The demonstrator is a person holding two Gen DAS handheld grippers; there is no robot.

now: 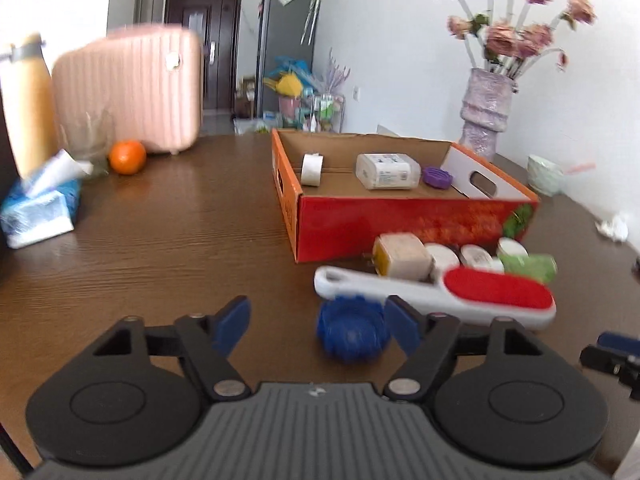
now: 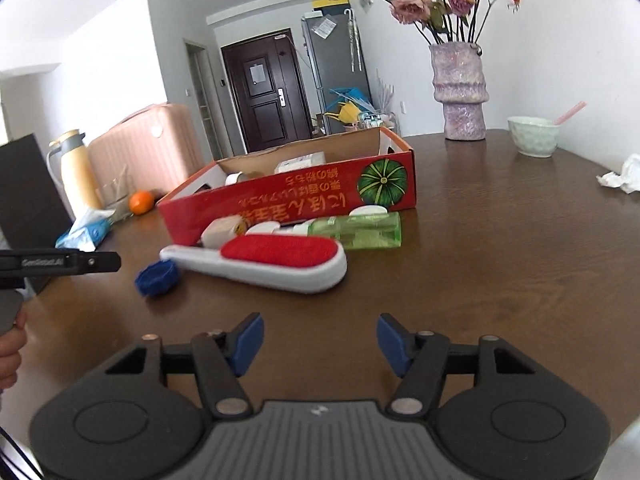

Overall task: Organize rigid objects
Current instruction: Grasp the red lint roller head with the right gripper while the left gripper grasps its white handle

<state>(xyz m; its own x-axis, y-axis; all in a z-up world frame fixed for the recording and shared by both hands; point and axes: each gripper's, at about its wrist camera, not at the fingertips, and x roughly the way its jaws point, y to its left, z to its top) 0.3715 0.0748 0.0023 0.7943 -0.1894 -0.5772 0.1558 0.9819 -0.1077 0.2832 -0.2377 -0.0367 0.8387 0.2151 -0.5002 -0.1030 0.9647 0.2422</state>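
A red cardboard box stands open on the brown table, holding a tape roll, a white pack and a purple piece. In front of it lie a white lint brush with a red pad, a beige plug, small round jars and a green bottle. A blue cap sits between the fingers of my left gripper, close to the right finger; the jaws stand open. My right gripper is open over bare wood, short of the brush.
At the table's far left are a pink suitcase, an orange, a tissue pack and a yellow flask. A vase of flowers, a pale bowl and a crumpled tissue sit at the right.
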